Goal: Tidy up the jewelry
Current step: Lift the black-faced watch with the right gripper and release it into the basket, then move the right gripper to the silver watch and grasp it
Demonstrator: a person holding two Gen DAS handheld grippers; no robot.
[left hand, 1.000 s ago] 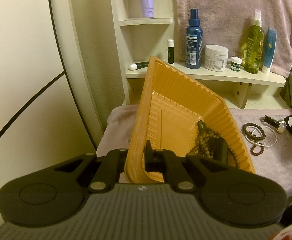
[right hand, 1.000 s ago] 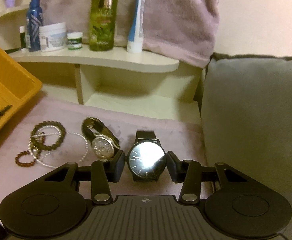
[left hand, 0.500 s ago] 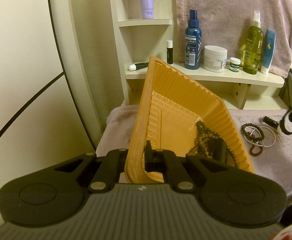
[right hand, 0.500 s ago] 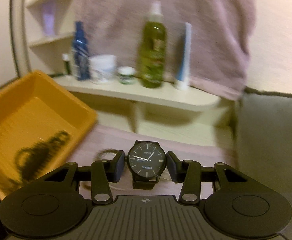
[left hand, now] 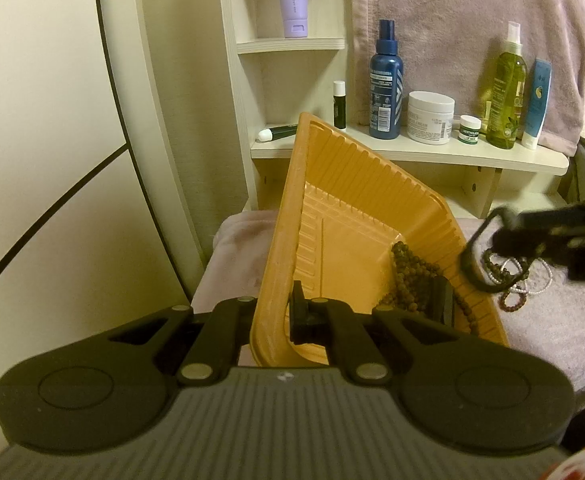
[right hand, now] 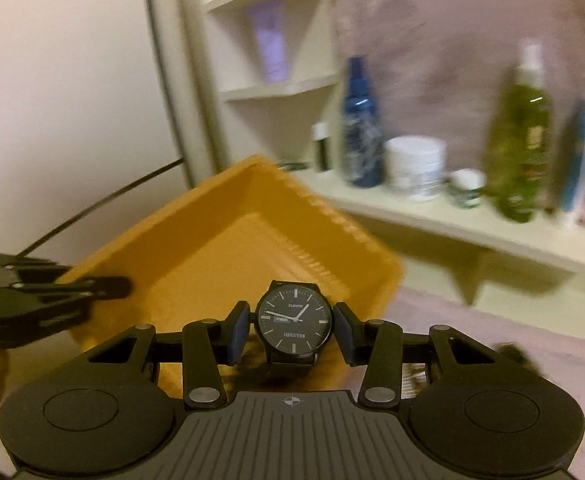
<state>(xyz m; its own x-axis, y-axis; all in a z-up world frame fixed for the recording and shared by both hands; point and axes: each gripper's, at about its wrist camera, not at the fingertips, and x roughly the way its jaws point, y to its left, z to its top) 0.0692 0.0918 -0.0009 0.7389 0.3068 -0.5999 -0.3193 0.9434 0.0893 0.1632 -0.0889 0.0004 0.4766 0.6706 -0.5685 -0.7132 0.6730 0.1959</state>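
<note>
My left gripper (left hand: 274,314) is shut on the near rim of an orange plastic tray (left hand: 332,216) and holds it tilted. A brown bead necklace (left hand: 406,272) and a dark item lie in the tray's low corner. My right gripper (right hand: 293,330) is shut on a black watch (right hand: 293,318) and holds it in the air above the tray's edge (right hand: 228,240). In the left wrist view the right gripper (left hand: 540,236) comes in from the right with the watch strap (left hand: 472,256) hanging. Bead bracelets (left hand: 512,280) lie on the pink cloth.
A cream shelf (left hand: 412,152) behind the tray carries a blue spray bottle (left hand: 386,84), a white jar (left hand: 430,118), a green bottle (left hand: 504,92) and tubes. A pink towel (left hand: 452,20) hangs behind. A pale wall lies to the left.
My right gripper lifted the black watch off the cloth and carried it left to the tray. My left gripper kept holding the tilted tray.
</note>
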